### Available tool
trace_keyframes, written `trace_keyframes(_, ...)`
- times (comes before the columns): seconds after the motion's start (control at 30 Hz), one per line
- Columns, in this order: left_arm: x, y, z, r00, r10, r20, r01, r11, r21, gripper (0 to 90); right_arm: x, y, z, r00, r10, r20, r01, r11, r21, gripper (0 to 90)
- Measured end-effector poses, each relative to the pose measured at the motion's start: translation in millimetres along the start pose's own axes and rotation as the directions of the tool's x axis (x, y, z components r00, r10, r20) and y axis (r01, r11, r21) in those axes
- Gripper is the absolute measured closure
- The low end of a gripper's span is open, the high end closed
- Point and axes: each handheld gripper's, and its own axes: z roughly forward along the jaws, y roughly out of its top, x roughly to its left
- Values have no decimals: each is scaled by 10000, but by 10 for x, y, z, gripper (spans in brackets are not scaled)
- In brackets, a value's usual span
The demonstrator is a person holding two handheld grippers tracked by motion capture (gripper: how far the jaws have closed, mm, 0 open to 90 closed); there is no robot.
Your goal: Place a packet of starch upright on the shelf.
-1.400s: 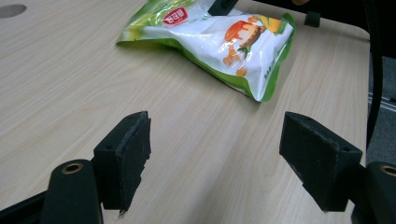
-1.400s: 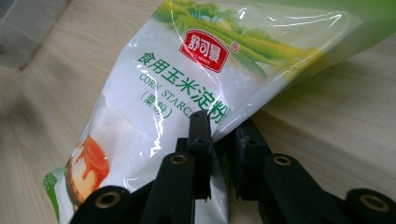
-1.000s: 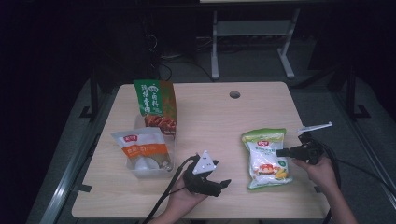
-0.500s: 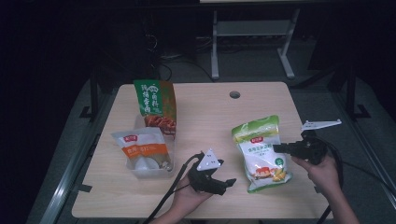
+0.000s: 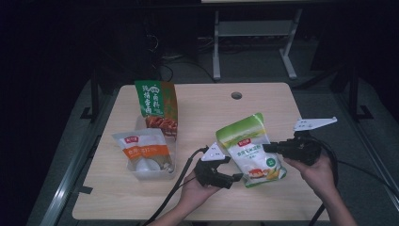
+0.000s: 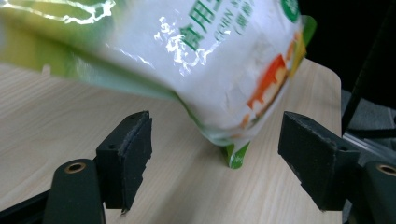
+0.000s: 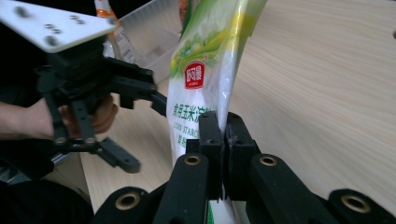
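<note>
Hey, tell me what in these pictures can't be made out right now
- Corn starch bag: left gripper view, its top is cut off by the picture's edge and the near part is blurred.
- Clear bin: high view, its contents are hidden behind the orange-labelled pouch.
- Right gripper: right gripper view, the bag edge it pinches is hidden between the shut jaws.

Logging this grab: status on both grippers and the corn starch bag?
Right gripper shut on corn starch bag edge, bag tilted, bottom corner on table. Left gripper open beside bag's lower end. Clear bin off left, nothing blocking.
</note>
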Motion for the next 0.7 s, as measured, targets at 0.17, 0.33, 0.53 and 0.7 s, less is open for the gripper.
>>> trace_keyframes(0.17, 71, 18, 12, 9980, -528, 356, 532, 9985, -98, 348, 78, 39, 47, 9994, -259, -218, 257, 9996, -113, 883)
trace_keyframes(0.33, 143, 39, -44, 9948, -889, 499, 906, 9953, -342, 521, 171, 87, 121, 9969, -579, -539, 568, 9982, -209, 883)
trace_keyframes(0.53, 184, 39, -133, 9950, -928, 363, 947, 9941, -535, 652, 211, 106, 174, 9950, -682, -730, 652, 9970, -420, 883)
trace_keyframes(0.7, 157, 77, -232, 9979, -476, -431, 452, 9974, -557, 759, 235, 119, 249, 9942, -749, -769, 703, 9957, -600, 883)
